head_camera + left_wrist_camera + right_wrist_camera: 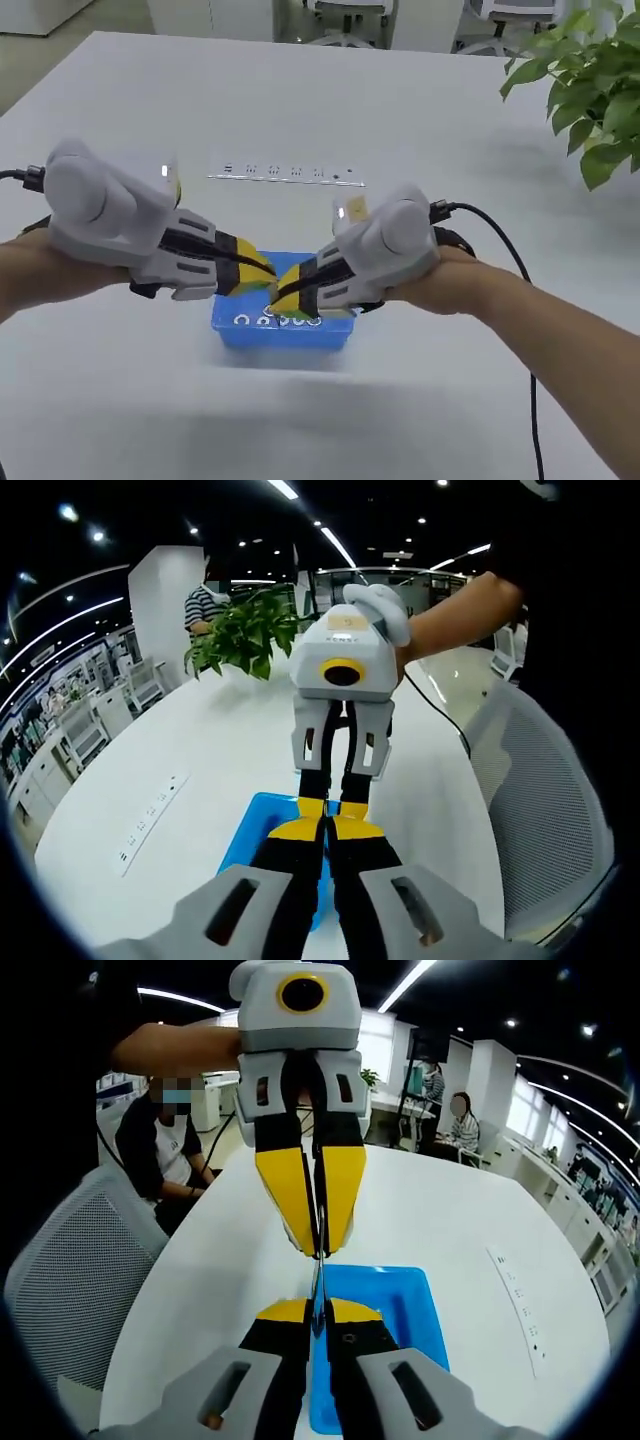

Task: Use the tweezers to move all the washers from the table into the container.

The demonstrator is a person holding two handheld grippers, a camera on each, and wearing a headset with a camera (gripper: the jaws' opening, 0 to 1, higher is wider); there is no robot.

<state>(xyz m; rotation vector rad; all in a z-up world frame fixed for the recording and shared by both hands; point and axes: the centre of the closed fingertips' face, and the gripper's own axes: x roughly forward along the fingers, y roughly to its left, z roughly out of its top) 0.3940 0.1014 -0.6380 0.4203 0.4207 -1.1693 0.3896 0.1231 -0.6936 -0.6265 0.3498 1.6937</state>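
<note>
Left tool (325, 825) and right tool (318, 1312) are both pinching tight on the thin, likely slippery tweezers (318, 1285) over the container (405, 1295); mid-shank hold is looking safest.

Both grippers are held low and angled in toward each other, tips nearly touching in the middle. The left gripper (262, 272) is gripped by the left hand (40, 270), jaws pressed together. The right gripper (285, 290) is held by the right hand (450, 280), with the bare forearm (560, 340) stretched out behind it. Its jaws are clamped on a thin pair of tweezers (317, 1295), seen in the right gripper view.
</note>
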